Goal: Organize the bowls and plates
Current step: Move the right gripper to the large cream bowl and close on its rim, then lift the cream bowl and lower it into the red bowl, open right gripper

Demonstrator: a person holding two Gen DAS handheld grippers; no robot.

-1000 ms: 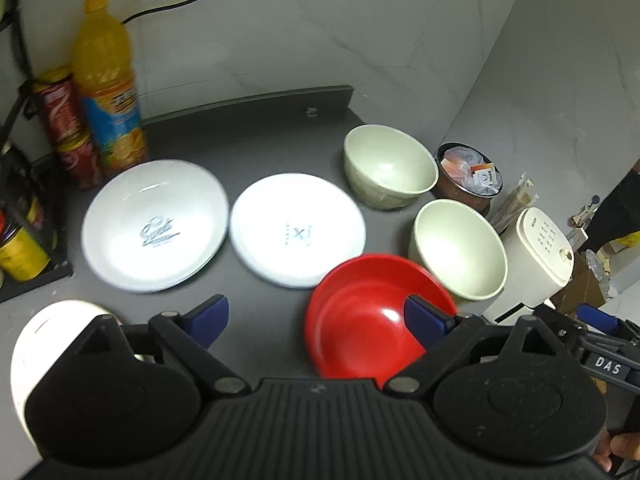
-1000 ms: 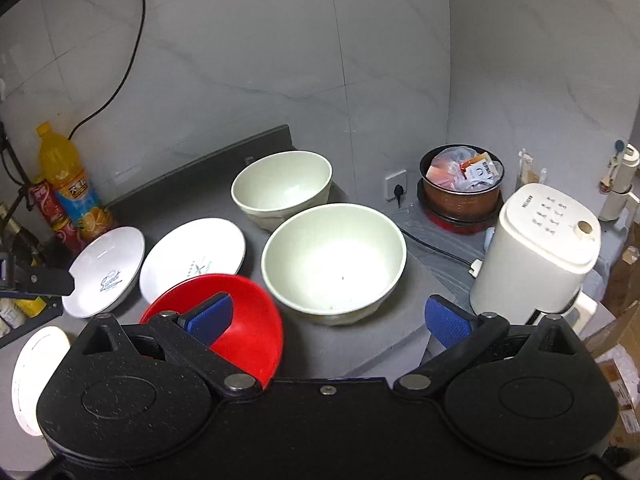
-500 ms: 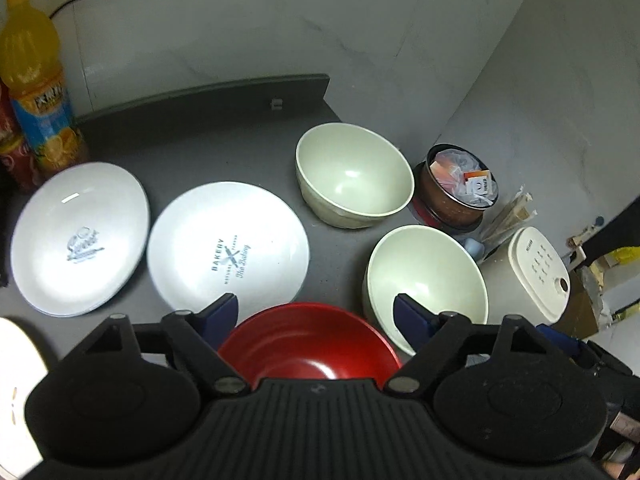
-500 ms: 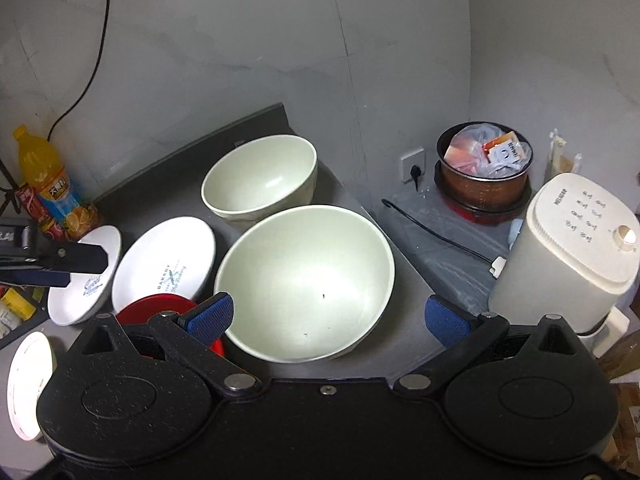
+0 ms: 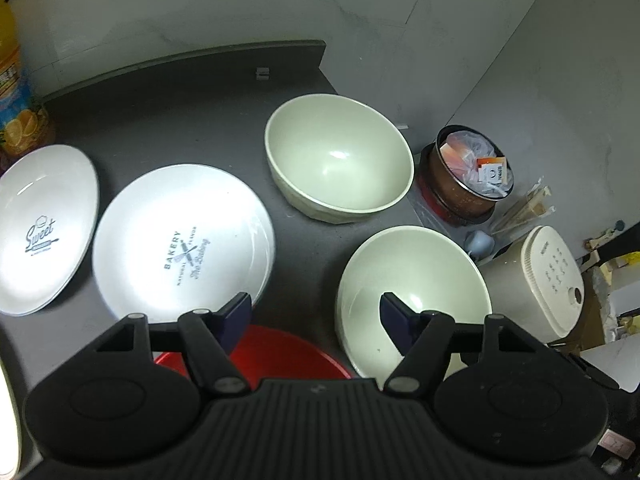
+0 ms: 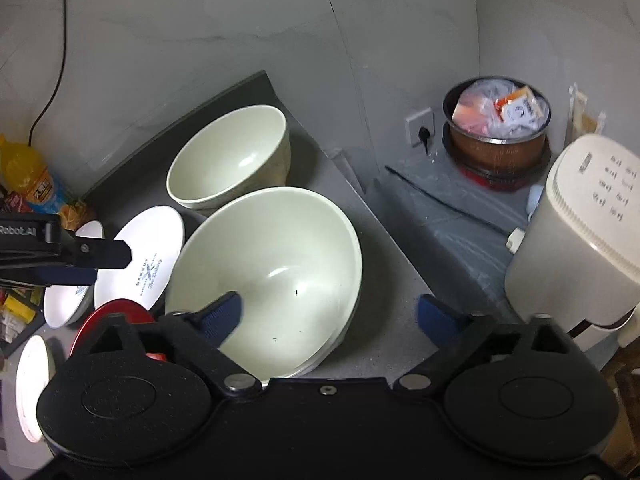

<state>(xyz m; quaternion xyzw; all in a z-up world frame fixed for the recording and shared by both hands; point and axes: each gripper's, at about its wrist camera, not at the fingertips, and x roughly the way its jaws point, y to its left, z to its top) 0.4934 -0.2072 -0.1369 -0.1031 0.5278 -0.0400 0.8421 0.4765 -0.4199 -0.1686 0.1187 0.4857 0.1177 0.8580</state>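
On the dark counter (image 5: 160,104) stand two cream bowls: a near one (image 5: 416,280) (image 6: 272,272) and a far one (image 5: 340,156) (image 6: 232,156). A red bowl (image 5: 280,352) (image 6: 112,312) lies just under my left gripper (image 5: 316,316), which is open and holds nothing. Two white plates, "Bakery" (image 5: 180,240) (image 6: 148,256) and "Sweet" (image 5: 40,228), lie to the left. My right gripper (image 6: 330,312) is open low over the near cream bowl: its left finger is above the bowl's inside, its right finger outside the right rim.
An orange juice bottle (image 5: 16,100) stands at the back left. Right of the counter sit a brown pot (image 6: 496,132) full of packets and a white appliance (image 6: 580,232), with a cable across the ledge. Another white plate (image 6: 32,388) shows at the far left.
Both grippers have moved forward and lower. The left one has shifted right over the red bowl. The right one has closed in on the near cream bowl. Both stay open.
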